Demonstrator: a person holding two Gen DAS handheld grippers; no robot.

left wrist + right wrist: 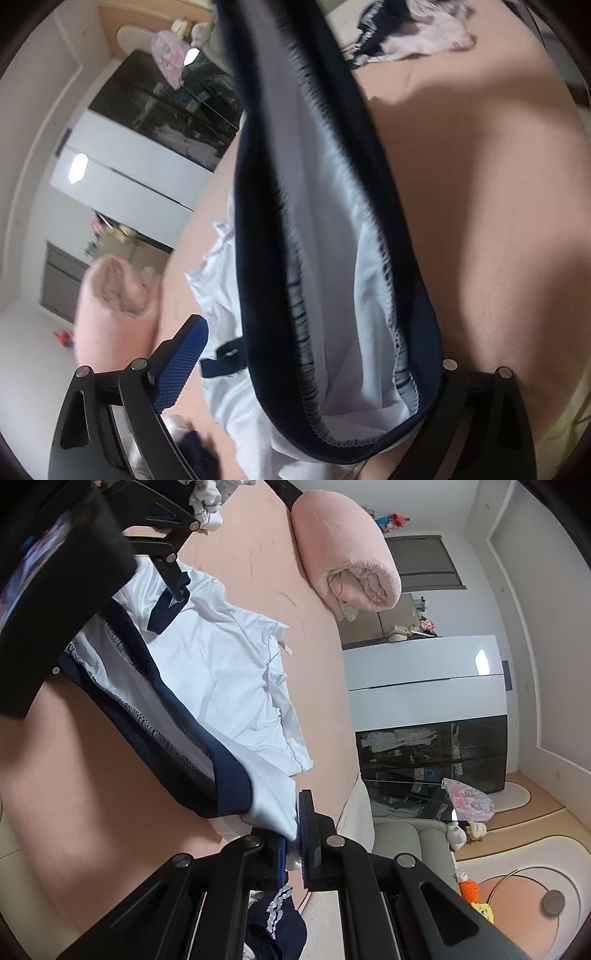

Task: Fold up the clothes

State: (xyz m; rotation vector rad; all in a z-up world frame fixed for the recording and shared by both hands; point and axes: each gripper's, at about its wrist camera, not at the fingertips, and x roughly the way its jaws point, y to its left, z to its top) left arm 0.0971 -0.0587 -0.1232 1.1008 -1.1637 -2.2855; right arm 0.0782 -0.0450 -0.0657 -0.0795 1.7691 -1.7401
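Over the bed [122,805], white-navy garment [207,686] is pinched by shut right gripper [292,843]; left gripper [306,354] looks open w/ fabric draped between, so the hem may be dropped.

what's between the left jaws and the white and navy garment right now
Nothing visible. The garment already drapes through the left gripper, navy band against one side. The right gripper is shut on its white edge, and the pink bed under it lies bare.

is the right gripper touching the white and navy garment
Touching. The right wrist view shows the right gripper shut, white cloth of the white and navy garment pinched between its blue pads.
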